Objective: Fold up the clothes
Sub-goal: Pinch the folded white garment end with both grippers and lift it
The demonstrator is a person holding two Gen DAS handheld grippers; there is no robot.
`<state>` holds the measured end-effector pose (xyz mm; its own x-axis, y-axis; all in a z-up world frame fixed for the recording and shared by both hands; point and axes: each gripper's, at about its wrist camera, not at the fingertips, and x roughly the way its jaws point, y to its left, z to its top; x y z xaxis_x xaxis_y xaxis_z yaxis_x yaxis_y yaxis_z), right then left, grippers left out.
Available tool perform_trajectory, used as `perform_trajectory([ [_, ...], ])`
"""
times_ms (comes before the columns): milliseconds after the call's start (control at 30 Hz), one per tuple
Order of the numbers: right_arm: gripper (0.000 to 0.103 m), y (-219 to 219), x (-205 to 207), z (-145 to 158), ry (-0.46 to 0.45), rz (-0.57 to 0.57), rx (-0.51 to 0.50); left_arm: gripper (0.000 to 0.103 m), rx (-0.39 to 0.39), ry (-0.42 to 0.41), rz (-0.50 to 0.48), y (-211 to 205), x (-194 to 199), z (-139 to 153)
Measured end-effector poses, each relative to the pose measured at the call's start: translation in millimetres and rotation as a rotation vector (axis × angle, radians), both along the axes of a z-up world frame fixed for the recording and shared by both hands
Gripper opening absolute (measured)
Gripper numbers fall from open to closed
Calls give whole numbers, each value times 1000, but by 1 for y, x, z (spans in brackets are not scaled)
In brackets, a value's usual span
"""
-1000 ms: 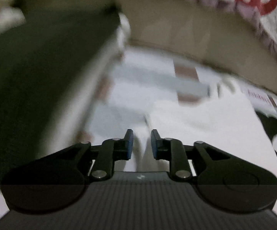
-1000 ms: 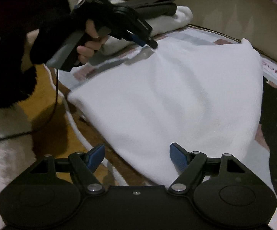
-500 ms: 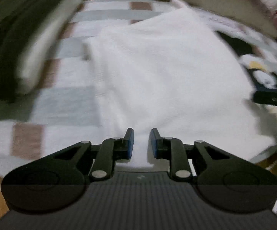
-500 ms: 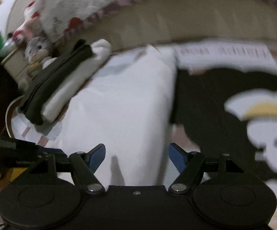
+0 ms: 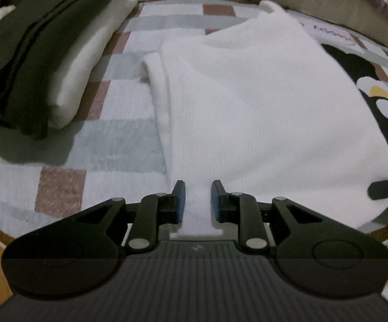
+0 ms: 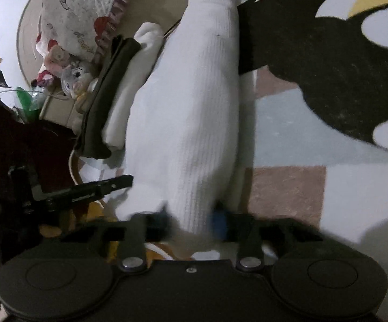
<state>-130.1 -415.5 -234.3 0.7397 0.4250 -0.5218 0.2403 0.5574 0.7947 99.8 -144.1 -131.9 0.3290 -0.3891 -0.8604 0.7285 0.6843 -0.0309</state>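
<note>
Fingers of your left gripper [image 5: 196, 197] stand narrow, pinching the near edge of the white sweater [image 5: 261, 102] that lies flat on the checked rug [image 5: 118, 134]. Your right gripper [image 6: 191, 220] has just been closing and now clamps a bunched fold of it. Folded clothes [image 5: 41, 53] lie beside.

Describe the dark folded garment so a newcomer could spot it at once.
Start at the checked mat under everything. Left of the big white garment spread across it sits a small stack. The dark folded garment is its top layer, on a white folded piece; it is the only dark clothing.
</note>
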Motion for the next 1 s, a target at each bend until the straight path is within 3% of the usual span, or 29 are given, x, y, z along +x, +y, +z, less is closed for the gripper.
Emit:
perform_trajectory([
  [133,24,-2,-3,19,-66,-8,71,25,-105,-117,-30,4,-16,26],
  [200,23,-6,0,31,-82,-11,102,32,-187,-202,-75,7,-34,46],
  [267,23,-9,8,45,-74,-7,116,44,-252,-234,-108,9,-55,59],
  [333,23,-13,17,58,-61,-2,129,45,-316,-160,-72,9,-67,66],
  [400,23,-17,26,70,-46,-8,151,49,-396,30,37,11,-63,64],
  [467,23,-19,34,79,-22,-15,166,53,-502,317,234,21,-50,47],
  [533,23,-19,45,88,6,-23,167,50,-658,631,407,36,-40,20],
  [600,23,-20,52,95,20,-23,164,48,-784,827,505,42,-41,0],
  [700,23,-21,59,104,21,-29,156,48,-859,856,573,41,-53,-3],
  [767,23,-23,61,108,13,-40,160,55,-947,881,622,44,-60,-6],
  [867,23,-25,64,107,9,-65,199,60,-1058,896,788,53,-78,-18],
  [933,23,-24,65,109,3,-73,204,71,-1121,929,824,51,-80,-25],
  [1000,23,-22,66,111,-9,-75,196,74,-1161,939,853,50,-82,-29],
])
